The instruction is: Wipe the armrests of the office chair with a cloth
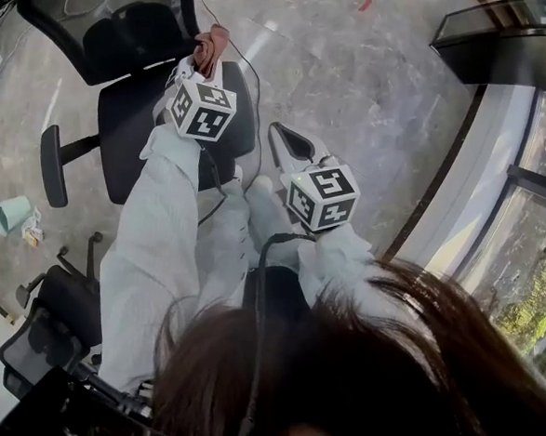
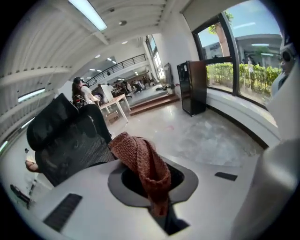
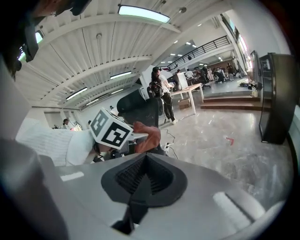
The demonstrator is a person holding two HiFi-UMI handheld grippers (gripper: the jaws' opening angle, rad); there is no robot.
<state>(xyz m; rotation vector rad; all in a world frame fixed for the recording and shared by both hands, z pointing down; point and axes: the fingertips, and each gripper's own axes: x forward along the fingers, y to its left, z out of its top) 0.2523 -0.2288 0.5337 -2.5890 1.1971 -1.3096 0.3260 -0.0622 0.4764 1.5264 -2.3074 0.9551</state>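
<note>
The black office chair [image 1: 136,119] stands ahead of me at the upper left, and its mesh back [image 2: 65,140] also fills the left of the left gripper view. One armrest [image 1: 53,164] sticks out on its left side; my left arm hides the other side. My left gripper [image 1: 201,66] hangs over the seat's right part, shut on a reddish-brown knitted cloth [image 1: 211,47] that bunches up between the jaws [image 2: 143,164]. My right gripper [image 1: 286,142] is lower and to the right, beside the seat, shut with nothing in it [image 3: 147,176]. The right gripper view shows the cloth [image 3: 147,138] too.
A second black chair [image 1: 56,311] stands at the lower left, with a teal cup [image 1: 12,214] on the floor near it. A black cabinet [image 1: 503,42] and a window ledge [image 1: 467,189] run along the right. A cable [image 1: 248,65] trails across the grey floor behind the seat.
</note>
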